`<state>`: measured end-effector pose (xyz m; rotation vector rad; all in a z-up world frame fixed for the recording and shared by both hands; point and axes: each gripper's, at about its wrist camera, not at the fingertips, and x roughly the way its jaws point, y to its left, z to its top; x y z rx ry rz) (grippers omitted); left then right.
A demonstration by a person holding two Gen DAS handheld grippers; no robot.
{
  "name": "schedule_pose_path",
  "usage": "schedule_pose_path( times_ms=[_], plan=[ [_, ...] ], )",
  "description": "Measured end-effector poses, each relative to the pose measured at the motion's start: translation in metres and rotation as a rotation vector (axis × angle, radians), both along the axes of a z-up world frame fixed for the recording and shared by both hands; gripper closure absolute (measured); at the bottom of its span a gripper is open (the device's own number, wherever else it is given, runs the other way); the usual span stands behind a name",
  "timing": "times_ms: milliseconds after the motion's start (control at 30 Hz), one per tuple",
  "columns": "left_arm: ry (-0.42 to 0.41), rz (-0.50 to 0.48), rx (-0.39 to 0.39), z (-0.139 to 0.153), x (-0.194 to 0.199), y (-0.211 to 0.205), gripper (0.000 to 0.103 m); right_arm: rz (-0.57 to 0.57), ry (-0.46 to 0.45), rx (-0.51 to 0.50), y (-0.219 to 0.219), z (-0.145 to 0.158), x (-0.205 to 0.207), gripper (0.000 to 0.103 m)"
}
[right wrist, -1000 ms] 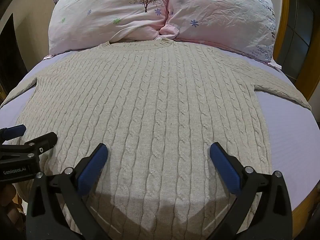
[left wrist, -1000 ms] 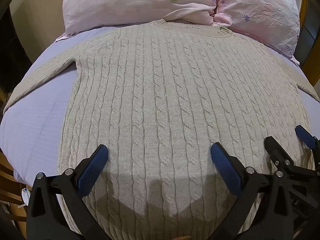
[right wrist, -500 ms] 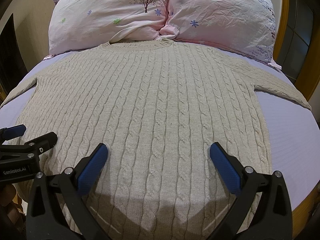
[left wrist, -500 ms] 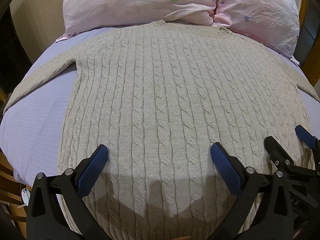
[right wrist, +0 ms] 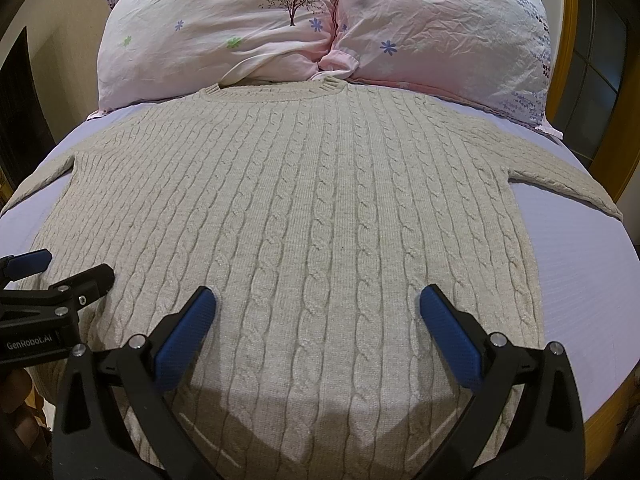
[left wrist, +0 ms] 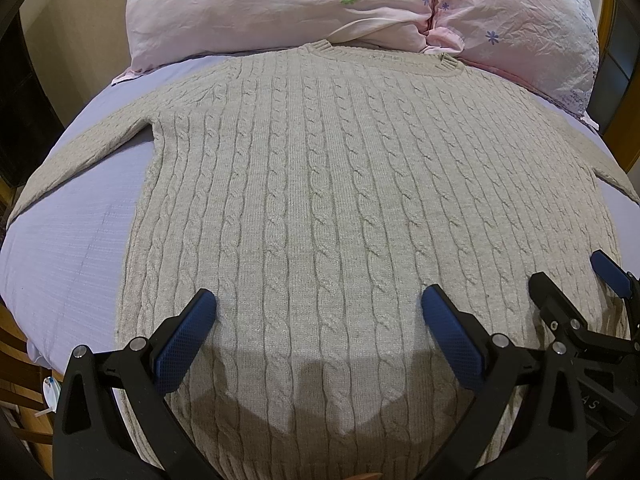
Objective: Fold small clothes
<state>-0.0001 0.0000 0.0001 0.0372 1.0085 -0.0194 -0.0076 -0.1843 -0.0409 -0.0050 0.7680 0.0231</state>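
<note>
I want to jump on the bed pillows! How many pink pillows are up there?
2. The left pillow, with the tree print, and the right pillow lie side by side at the head of the bed, just beyond the sweater collar. Others could be hidden behind them.

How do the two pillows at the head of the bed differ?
The left pillow carries a dark tree print plus green and purple flowers; the right pillow shows no tree, only a purple flower and a purple pattern along its far edge. The left pillow looks paler, almost white, and the right pillow pinker. Both are crumpled and meet just behind the sweater collar.
</note>
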Motion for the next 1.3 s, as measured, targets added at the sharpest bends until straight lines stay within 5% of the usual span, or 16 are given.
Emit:
schedule_pose_path(
  times_ms=[1300],
  plan=[
    [0.013, -0.013, 0.003, 0.0034, 0.0041, -0.0007, 0.001, 0.027, 0.038, -0.002, -0.0018, 0.0005, 0.0052, 0.002]
  ],
)
